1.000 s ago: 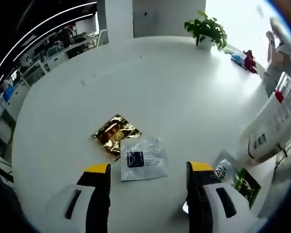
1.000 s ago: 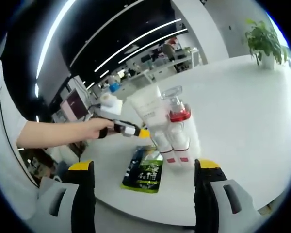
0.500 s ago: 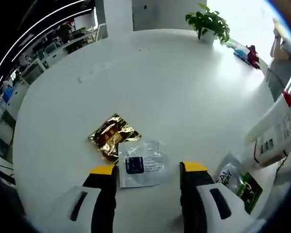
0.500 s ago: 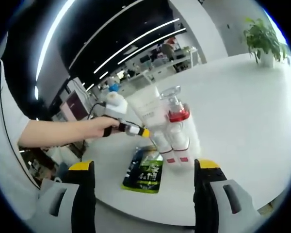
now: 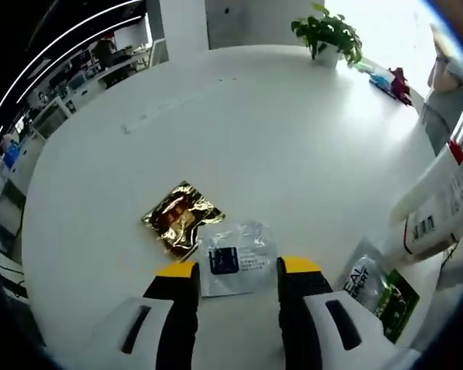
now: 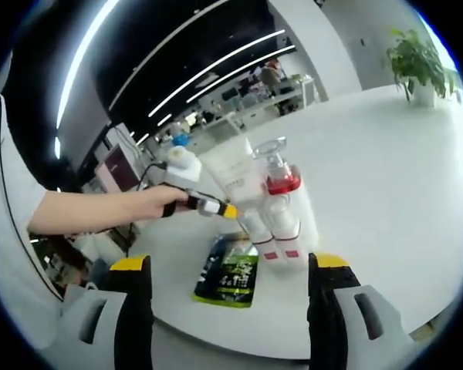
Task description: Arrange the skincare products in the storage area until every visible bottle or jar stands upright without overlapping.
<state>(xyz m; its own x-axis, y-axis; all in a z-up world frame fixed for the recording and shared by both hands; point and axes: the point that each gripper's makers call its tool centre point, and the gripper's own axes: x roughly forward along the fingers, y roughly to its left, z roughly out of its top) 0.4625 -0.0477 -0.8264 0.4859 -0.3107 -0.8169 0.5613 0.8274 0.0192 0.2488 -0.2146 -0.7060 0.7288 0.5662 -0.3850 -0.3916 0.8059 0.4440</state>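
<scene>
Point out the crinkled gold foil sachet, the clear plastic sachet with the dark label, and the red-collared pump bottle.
crinkled gold foil sachet (image 5: 181, 218), left gripper view, its middle.
clear plastic sachet with dark label (image 5: 235, 260), left gripper view, by the label.
red-collared pump bottle (image 6: 284, 206), right gripper view, its body.

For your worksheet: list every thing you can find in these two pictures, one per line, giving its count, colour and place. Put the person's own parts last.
Table: one, white, round, under everything.
Gold sachet: one, flat, beyond the left fingers.
Clear sachet: one, dark label, overlapping the gold one's edge.
Green sachet: one, green and black, near the table edge.
White tubes: a cluster, red bands, standing together beside the green sachet.
Plant: one, green, white pot, far edge.
Left gripper: yellow-tipped, open around the clear sachet.
Right gripper: yellow-tipped, open, empty.
Hand: one, holding the left gripper.
</scene>
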